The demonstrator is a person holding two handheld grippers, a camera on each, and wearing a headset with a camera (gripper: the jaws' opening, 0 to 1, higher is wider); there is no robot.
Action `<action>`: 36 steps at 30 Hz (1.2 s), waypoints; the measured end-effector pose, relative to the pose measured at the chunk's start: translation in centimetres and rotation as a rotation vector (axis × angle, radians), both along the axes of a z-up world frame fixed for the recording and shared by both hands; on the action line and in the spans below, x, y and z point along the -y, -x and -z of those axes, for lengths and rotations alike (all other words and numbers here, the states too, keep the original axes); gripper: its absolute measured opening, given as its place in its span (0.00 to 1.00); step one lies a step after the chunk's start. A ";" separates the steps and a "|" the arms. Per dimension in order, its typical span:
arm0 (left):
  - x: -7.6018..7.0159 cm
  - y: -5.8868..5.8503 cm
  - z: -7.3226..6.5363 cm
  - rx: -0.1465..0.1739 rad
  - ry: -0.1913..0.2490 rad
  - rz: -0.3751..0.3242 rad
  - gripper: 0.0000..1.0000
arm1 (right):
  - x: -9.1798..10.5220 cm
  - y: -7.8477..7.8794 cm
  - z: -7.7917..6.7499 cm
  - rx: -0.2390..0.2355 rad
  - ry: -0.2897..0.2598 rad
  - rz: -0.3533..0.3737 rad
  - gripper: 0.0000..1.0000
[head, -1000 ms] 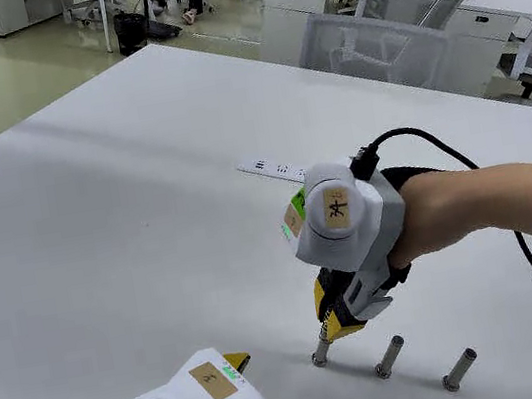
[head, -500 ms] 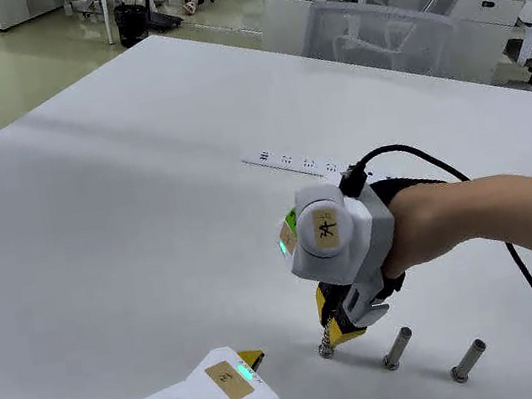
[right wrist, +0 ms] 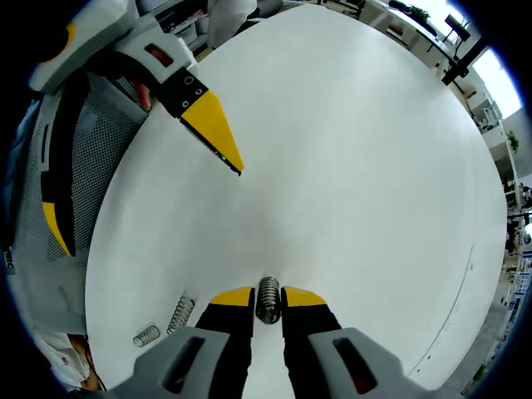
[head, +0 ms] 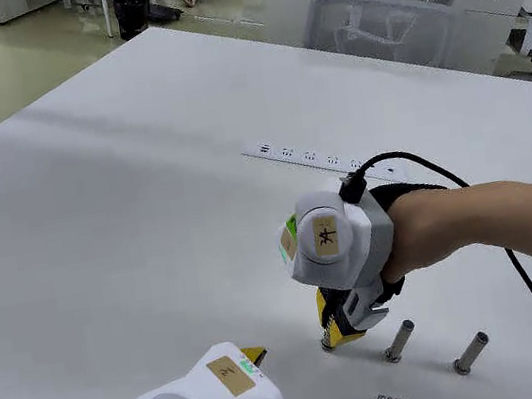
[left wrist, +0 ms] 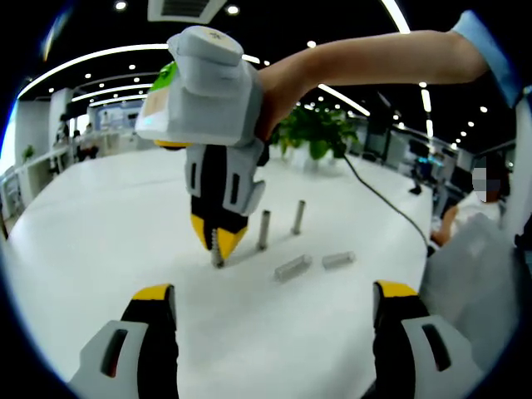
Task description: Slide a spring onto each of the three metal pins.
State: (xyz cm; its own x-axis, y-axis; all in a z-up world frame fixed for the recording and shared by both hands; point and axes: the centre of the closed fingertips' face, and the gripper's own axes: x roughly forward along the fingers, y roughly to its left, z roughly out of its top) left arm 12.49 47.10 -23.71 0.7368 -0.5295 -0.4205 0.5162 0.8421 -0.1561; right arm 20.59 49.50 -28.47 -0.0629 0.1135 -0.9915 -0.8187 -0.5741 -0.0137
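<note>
Where the yellow-tipped jaws of the right gripper [head: 336,335] come together, they are closed on a short coiled silver wire spring [right wrist: 268,299], pinching it from both sides with only the coil between them. In the left gripper view this spring stands with its long axis roughly upright, its lower end down at the white worktop [head: 141,179] at the left end of a row; whether a pin runs inside it I cannot tell. Just beside it stand two bare grey metal pins [left wrist: 264,230], both upright, one behind the other. Two loose springs [left wrist: 293,268] lie flat on the worktop near them, long axes level. The left gripper [left wrist: 274,328] hovers close by, its jaws spread wide and holding nothing.
</note>
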 end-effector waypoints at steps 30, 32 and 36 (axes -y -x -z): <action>-0.1 -0.2 -0.2 0.002 0.017 0.014 1.00 | 2.3 0.9 -1.7 -0.079 -0.289 0.207 0.99; -0.3 -0.3 -0.2 0.005 0.008 0.018 1.00 | 2.7 1.0 -2.0 -0.087 -0.316 0.232 0.99; -0.2 -0.7 -0.4 0.014 -0.013 0.041 1.00 | 3.5 1.1 -2.4 -0.103 -0.351 0.282 0.99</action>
